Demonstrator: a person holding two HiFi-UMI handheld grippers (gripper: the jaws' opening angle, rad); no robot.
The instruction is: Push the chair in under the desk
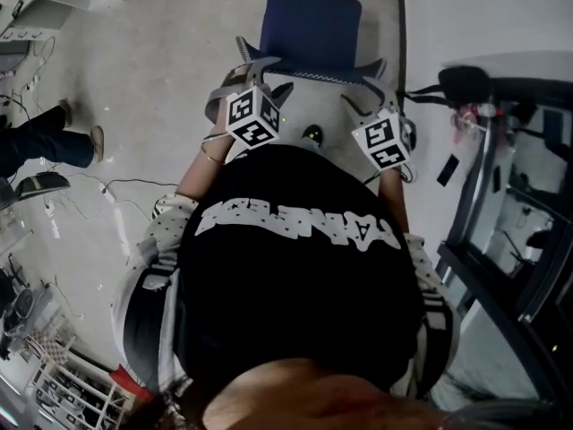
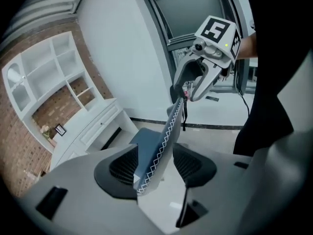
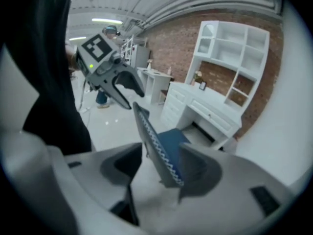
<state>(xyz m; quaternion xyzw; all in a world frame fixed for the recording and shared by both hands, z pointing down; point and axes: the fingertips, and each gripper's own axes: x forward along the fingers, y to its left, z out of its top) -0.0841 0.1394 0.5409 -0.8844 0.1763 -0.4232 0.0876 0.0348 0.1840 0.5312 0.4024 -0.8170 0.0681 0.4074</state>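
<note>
The left hand-held gripper (image 2: 156,166) and the right hand-held gripper (image 3: 159,168) both stood wide, each straddling the top edge of the back (image 2: 168,131) of the chair (image 1: 311,25) without pinching it. The desk (image 3: 208,112) lay well beyond the jaws, past the chair. The back looked stiff and thinly padded, and the chair probably light. Gripping both upper corners should steer it, though a high push might tip it.

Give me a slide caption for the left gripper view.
Left gripper, jaws open, straddles the chair backrest; right gripper at its far end, white desk beyond.
</note>
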